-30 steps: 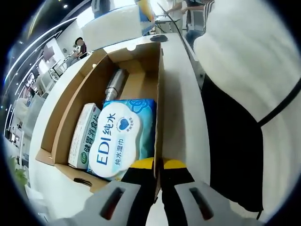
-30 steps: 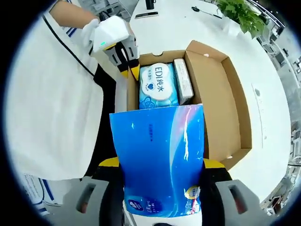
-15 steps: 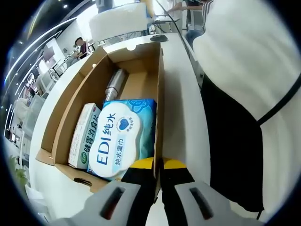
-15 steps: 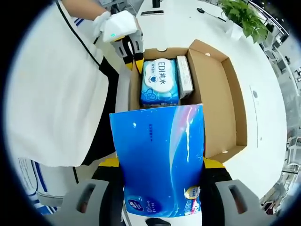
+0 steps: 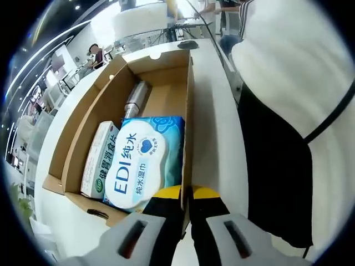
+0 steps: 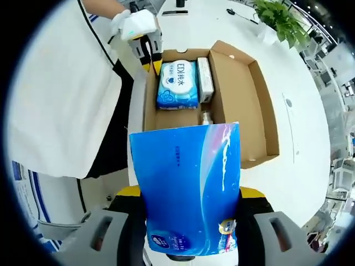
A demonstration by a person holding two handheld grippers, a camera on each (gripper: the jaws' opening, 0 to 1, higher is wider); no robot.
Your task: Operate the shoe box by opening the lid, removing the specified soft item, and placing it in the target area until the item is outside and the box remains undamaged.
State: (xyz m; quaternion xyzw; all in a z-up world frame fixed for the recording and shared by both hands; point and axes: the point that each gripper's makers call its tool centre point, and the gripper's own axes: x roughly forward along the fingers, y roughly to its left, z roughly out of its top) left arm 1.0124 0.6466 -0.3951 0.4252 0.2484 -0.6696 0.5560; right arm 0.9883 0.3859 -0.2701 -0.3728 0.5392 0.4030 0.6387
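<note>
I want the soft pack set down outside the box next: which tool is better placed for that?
Right. The right tool already grips the blue soft pack above the box; the left tool is clamped on the box's wall.

Left gripper [image 5: 187, 195] jaws clamped on the shoe box [image 5: 189, 111] side wall. Right gripper [image 6: 186, 194] jaws spread wide, gripping a blue soft pack [image 6: 186, 188], raised above the box.
</note>
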